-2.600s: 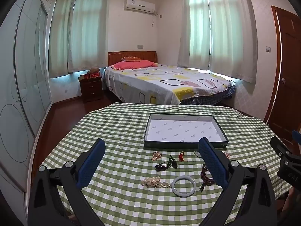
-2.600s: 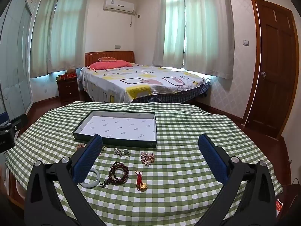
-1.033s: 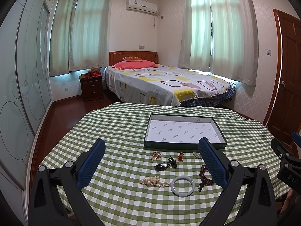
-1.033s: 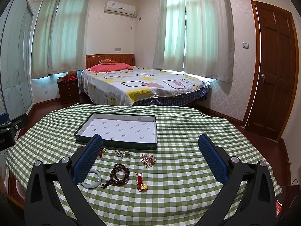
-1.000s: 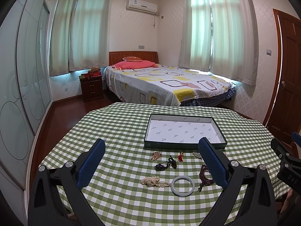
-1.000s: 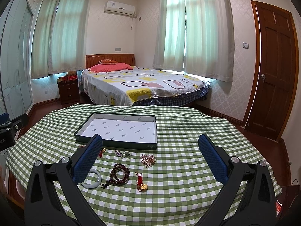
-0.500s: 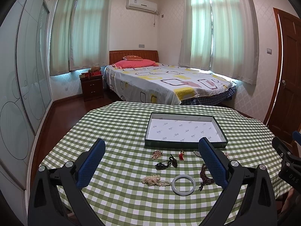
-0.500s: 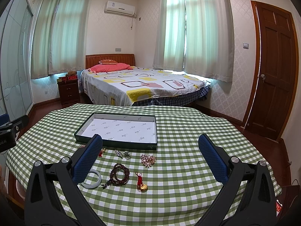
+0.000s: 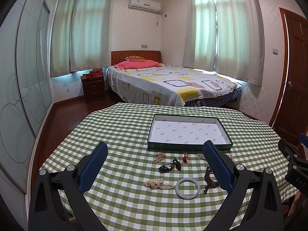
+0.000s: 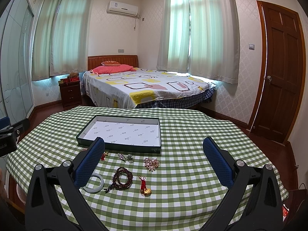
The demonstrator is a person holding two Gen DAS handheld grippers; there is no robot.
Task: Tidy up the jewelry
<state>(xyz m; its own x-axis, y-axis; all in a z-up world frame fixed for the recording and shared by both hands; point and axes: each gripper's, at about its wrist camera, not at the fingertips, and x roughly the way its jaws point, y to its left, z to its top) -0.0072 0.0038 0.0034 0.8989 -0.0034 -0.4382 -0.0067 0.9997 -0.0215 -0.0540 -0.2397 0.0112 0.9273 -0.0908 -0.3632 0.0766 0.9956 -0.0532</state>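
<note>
Nothing sorted yet, both grippers empty and every piece outside the tray

Left gripper (image 9: pixel 155 165) and right gripper (image 10: pixel 154 162) both hover spread wide over the near edge of the green checked tabletop (image 10: pixel 192 202), grasping nothing. Just ahead lie the pearl strand (image 9: pixel 158 184), white bangle (image 9: pixel 188 188), dark wooden bead bracelet (image 10: pixel 122 179), red-and-gold charm (image 10: pixel 144 188), pearl flower brooch (image 10: pixel 151 163), black piece (image 9: pixel 170 166) and a few small bits I can't make out. The dark-rimmed tray (image 10: pixel 119 146) sits just beyond them, its white lining bare. So I'd say it's basically at the start, with all the jewelry left to move in
</note>
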